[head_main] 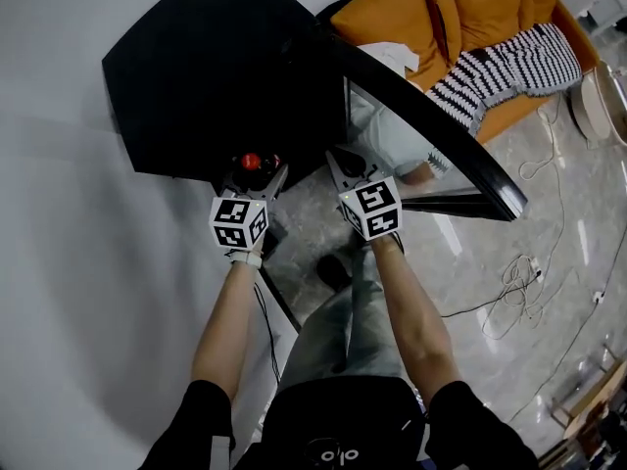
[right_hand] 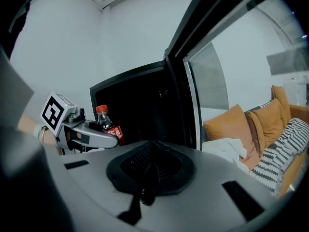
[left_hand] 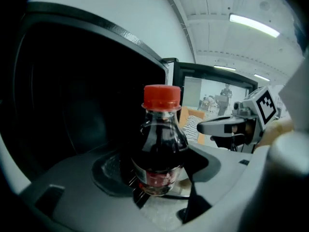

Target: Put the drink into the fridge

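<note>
Pale walls and an orange sofa surround the black fridge, whose glass door stands open. The left gripper is clamped on the cola bottle, upright with its red cap on top, just before the dark cavity. The right gripper has its jaws together on nothing, near the door's edge. The carry-in looks under way; next, the bottle probably needs advancing level onto a shelf before release.
</note>
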A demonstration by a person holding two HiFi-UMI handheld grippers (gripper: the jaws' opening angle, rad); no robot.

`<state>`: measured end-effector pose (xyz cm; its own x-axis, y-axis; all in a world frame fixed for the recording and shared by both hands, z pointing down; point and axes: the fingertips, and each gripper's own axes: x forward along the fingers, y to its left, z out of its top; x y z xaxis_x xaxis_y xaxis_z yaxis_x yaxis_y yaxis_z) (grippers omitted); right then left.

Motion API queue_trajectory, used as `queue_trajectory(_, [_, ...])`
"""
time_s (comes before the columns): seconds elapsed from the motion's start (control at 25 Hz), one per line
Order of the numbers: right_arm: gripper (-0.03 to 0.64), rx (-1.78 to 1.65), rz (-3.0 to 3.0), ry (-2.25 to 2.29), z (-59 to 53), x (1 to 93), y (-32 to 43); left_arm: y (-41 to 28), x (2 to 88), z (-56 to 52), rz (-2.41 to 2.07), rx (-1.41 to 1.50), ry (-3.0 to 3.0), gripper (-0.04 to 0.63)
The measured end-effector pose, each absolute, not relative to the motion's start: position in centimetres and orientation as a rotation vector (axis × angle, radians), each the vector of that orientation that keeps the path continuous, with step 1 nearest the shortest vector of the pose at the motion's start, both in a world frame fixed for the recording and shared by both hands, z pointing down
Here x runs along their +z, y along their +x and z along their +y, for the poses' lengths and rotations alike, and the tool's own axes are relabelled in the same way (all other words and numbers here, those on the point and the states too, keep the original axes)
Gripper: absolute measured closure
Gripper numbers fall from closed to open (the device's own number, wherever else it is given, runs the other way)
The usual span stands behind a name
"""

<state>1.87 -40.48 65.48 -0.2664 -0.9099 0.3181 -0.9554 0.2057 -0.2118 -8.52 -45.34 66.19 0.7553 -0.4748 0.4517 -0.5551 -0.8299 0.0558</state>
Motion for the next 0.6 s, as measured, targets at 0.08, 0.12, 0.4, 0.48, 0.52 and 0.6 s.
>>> queue_trajectory(0.08, [0.609,0.568,-2.347,1.813,-41.0,66.9,1.6,-8.3,67.5,-46.6,-0.830,0.635,2.760,0.291])
queue_trajectory(0.12, [0.609,0.569,-2.352,1.803,-41.1,67.6,1.4,-8.2,68.2,-47.2,-0.836,0.636,2.758,0.291])
queue_trajectory(0.4, [0.609,0.554,-2.380,1.785,-42.6,70.9,1.4,-8.0,72.4,-51.8,-0.927,0.629,2.722,0.291])
queue_trajectory(0.48, [0.609,0.549,-2.375,1.802,-43.5,71.6,1.7,-7.8,73.3,-52.8,-0.942,0.628,2.720,0.291])
queue_trajectory(0.52, [0.609,0.547,-2.374,1.808,-43.9,71.9,1.8,-7.7,73.7,-53.4,-0.947,0.631,2.721,0.291])
queue_trajectory(0.6, [0.609,0.545,-2.381,1.817,-44.8,72.4,1.9,-7.6,74.6,-54.4,-0.967,0.646,2.726,0.291])
